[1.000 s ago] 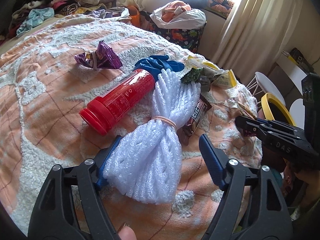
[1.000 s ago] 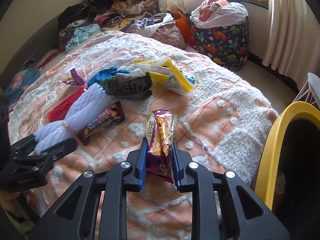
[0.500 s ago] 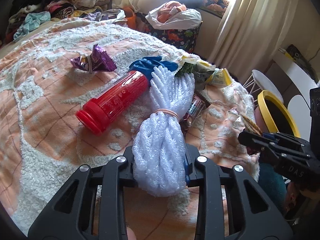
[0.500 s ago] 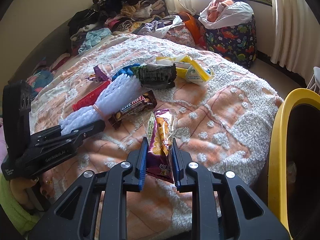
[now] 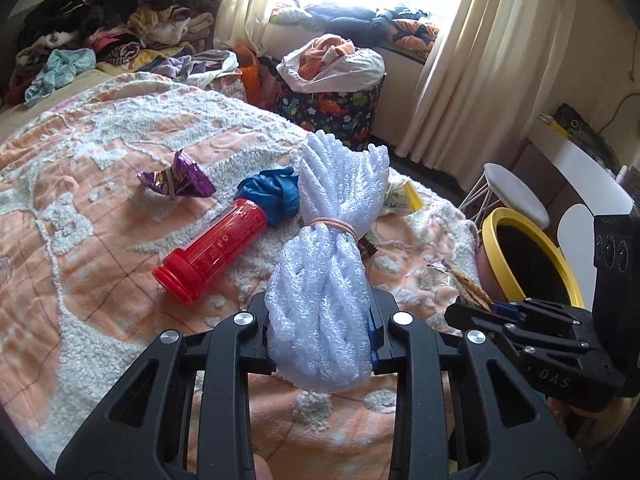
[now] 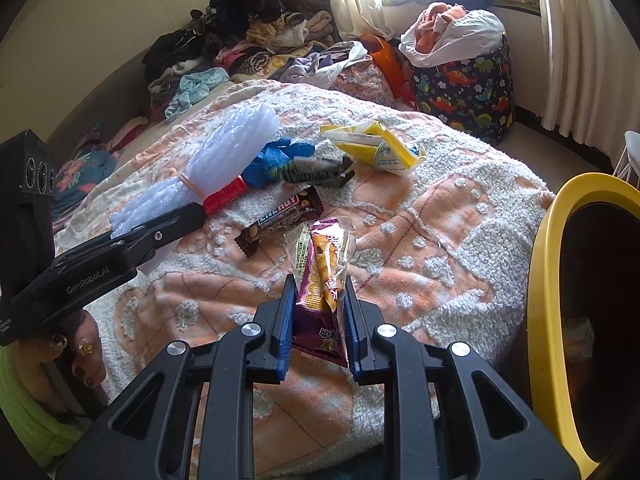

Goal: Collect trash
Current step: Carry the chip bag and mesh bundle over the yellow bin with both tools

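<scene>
You have two pieces in hand: your left gripper has its jaws pinching the white foam bundle, lifted off the bed, and your right gripper has its jaws clamped on the purple snack wrapper. The yellow-rimmed bin waits at three o'clock of that wrapper, so neither piece is dropped yet. Left on the bed at eleven to twelve o'clock: chocolate bar wrapper, yellow packet, blue glove, red tube, purple foil.
</scene>
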The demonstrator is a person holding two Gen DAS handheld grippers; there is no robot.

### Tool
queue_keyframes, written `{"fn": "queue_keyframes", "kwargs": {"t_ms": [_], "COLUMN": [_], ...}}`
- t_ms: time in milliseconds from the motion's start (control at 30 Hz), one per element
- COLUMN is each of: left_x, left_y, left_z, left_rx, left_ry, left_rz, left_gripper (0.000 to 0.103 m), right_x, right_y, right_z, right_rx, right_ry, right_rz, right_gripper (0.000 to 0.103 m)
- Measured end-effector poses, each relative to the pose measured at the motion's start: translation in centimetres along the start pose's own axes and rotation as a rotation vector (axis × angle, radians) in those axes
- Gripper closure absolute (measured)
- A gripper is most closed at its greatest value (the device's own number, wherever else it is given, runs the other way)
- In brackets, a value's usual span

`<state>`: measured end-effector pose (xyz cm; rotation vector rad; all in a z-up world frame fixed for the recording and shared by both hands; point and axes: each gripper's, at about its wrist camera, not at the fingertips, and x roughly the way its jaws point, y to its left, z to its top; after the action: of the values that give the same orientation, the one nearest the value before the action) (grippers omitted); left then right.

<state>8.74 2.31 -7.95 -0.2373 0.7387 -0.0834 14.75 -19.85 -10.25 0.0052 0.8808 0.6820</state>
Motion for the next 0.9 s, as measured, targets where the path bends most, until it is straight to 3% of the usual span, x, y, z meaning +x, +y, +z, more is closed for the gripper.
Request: {"fn": "queue_keyframes", "kwargs": {"t_ms": [900], "left_x": [-1.5], "left_y": [-4.4], "left_z": [0.4], "left_rx": [0.071], "left_ry": [-0.037], "left_rz": [-0.058], "left_gripper": [0.080], "right_x": [-4.9], "right_y": [-1.8], "right_z": [0.4], "right_rx": [0.044], "right_ry": [-0.120], "right_rz": [-0.009], "right_gripper": [0.082]}}
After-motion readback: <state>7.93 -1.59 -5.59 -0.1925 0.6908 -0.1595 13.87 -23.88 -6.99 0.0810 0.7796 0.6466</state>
